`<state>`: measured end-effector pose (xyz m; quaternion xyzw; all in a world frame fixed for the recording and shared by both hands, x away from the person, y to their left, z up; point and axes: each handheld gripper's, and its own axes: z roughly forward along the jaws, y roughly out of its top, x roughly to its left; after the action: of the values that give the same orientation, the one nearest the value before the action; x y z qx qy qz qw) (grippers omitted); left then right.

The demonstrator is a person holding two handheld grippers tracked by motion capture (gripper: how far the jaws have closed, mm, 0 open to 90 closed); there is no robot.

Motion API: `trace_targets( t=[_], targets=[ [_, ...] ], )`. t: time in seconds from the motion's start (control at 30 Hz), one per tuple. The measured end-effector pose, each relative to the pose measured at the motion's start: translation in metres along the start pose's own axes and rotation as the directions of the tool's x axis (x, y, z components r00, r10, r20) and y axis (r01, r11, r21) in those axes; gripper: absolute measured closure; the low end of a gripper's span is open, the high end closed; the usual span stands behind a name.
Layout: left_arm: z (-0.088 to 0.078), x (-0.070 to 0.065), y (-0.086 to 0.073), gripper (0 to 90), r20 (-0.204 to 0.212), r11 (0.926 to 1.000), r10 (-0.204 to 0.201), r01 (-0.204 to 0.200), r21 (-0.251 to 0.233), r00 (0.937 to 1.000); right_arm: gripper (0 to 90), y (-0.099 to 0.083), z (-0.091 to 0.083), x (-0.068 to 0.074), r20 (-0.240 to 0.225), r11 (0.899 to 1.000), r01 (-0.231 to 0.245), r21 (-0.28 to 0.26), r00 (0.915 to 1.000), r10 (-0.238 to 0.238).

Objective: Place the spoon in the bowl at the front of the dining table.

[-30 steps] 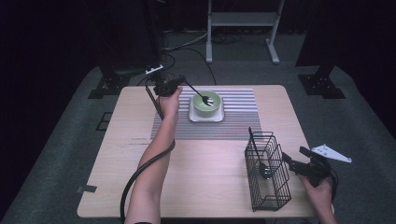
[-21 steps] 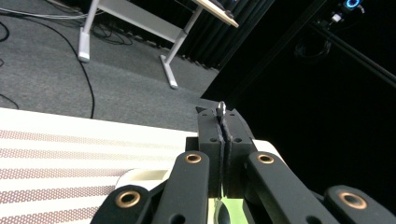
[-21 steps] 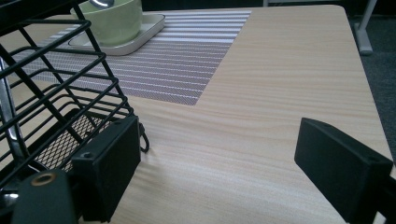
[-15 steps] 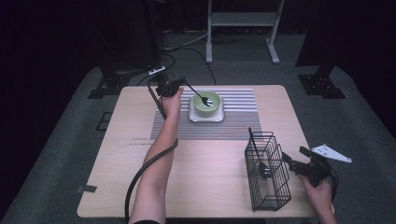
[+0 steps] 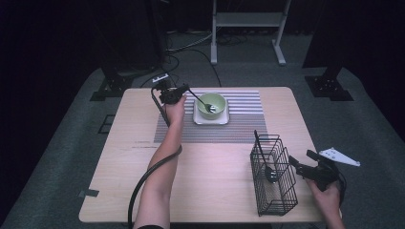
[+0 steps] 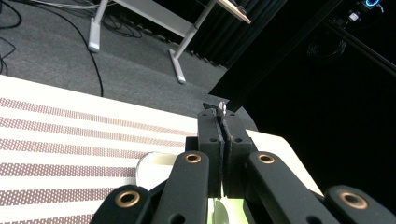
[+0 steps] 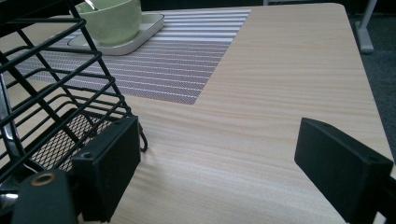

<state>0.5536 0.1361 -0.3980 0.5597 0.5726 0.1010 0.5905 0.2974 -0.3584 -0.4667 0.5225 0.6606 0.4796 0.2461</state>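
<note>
The left gripper [image 5: 187, 93] is clamped on a fork [image 5: 200, 101] whose tines rest in the green bowl [image 5: 212, 105]. The right gripper [image 5: 298, 168] stands wide open and empty beside the wire basket [image 5: 272, 176] on the surface [image 5: 215, 162]

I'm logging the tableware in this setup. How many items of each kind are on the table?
Green bowl: 1
White square plate under it: 1
Metal fork held by the left gripper, tines in the bowl: 1
Dark spoon in the black wire basket: 1
Striped placemat: 1
Total: 6
</note>
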Motion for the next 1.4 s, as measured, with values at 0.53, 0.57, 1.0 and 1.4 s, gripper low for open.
trace_targets(
  t=[0.53, 0.57, 1.0, 1.4],
  targets=[
    [0.002, 0.016, -0.015, 86.7, -0.002, 0.9989, -0.042, 0.042, 0.019, 0.9991, 13.3, -0.001, 0.0, -0.002, 0.003, 1.0, -0.009, -0.003, 1.0, 0.009],
    [0.002, 0.016, -0.015, 86.6, -0.003, 0.9989, -0.042, 0.042, 0.021, 0.9991, 13.2, 0.0, 0.0, -0.002, 0.005, 1.0, -0.008, -0.003, 1.0, 0.008],
    [0.007, 0.021, -0.023, 83.9, 0.013, 0.9981, -0.053, 0.053, 0.032, 0.9985, 13.3, 0.0, 0.0, -0.002, 0.002, 1.0, -0.008, -0.005, 1.0, 0.008],
    [0.007, 0.026, -0.032, 70.1, 0.062, 0.9957, -0.065, 0.06, 0.071, 0.996, 13.2, 0.001, 0.0, 0.001, 0.0, 1.0, 0.005, -0.001, 1.0, -0.005]
  ],
)
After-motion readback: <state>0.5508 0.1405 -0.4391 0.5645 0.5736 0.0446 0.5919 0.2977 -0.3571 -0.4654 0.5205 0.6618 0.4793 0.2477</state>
